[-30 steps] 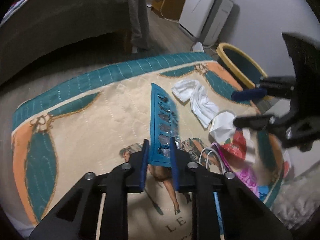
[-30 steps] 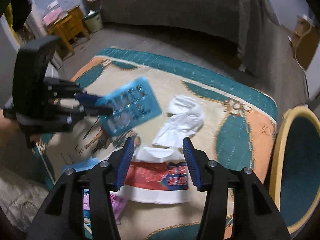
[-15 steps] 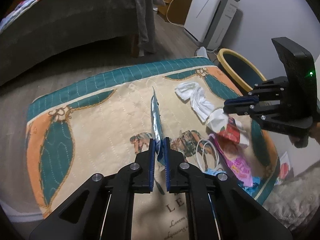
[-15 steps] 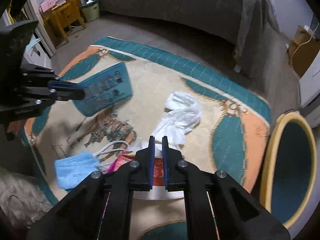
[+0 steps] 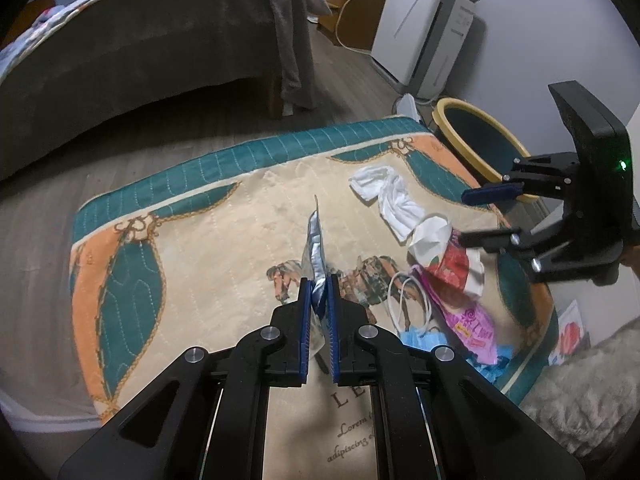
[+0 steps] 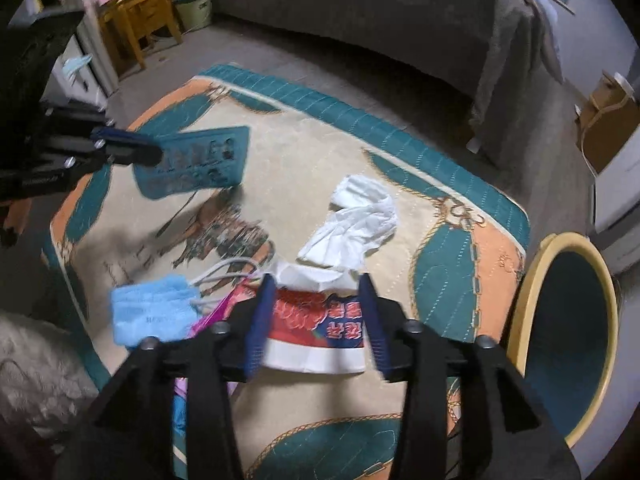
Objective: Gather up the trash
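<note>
Blister pack (image 5: 315,254): teal, flat, clamped at one short end in the left gripper (image 5: 319,292) and held off the rug; its long axis runs straight out from the fingertips, edge-on in the left wrist view, and its broad printed face (image 6: 196,162) shows in the right wrist view.
Left gripper: jaws closed tight on the pack, pads pressing both faces.
Right gripper (image 6: 318,306): jaws opening, standing apart above the red-and-white wrapper (image 6: 316,326); the wrapper shows between them but the pads do not press on it.
Wrapper: lies flat on the rug, long axis across the right wrist view, with a crumpled white end toward the tissue.
White tissue (image 6: 354,224): crumpled, just beyond the wrapper, on the cream part of the rug.
Blue face mask (image 6: 150,308): beside the wrapper, its white loops trailing toward the rug's middle.
Pink wrapper (image 5: 470,320): partly under the red one.
Rug (image 5: 200,240): cream, with a teal and orange border.
Bin (image 6: 568,332): yellow rim, teal inside, just off the rug's corner.
</note>
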Available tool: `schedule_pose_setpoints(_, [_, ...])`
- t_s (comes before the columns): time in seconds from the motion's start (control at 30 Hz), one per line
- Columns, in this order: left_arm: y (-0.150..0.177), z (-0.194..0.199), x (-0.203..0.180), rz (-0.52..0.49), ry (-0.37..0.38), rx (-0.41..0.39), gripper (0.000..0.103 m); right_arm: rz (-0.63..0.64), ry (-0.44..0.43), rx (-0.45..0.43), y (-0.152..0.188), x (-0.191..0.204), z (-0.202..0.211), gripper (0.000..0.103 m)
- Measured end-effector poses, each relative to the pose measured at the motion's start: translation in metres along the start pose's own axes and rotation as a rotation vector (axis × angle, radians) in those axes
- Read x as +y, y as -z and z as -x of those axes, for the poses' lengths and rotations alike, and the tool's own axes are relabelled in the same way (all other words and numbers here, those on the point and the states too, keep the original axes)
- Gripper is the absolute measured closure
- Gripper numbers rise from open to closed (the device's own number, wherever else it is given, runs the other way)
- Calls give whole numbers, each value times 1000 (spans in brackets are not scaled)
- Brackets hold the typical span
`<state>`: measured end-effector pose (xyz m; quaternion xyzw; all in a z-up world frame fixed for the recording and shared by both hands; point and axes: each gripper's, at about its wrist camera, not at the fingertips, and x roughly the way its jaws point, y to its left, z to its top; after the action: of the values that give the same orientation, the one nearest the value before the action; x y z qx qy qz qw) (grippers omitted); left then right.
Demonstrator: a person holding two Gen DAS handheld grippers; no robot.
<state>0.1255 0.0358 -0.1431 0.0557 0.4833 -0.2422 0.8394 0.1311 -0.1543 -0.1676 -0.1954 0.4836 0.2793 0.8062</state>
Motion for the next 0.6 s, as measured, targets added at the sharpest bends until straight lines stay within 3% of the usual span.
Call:
schedule_pose_setpoints(0.17, [0,-7,-4,-8,4,17,94,93,46,43,0,10,-22,52])
schedule_pose_setpoints(0.4, [2,-9,-1,0,5,20,95,135,27,57,-15,12,-29,52])
schedule_pose_setpoints(0.6, [2,-9,1,12,8,20,95,198,35,83,-20,22,-36,44])
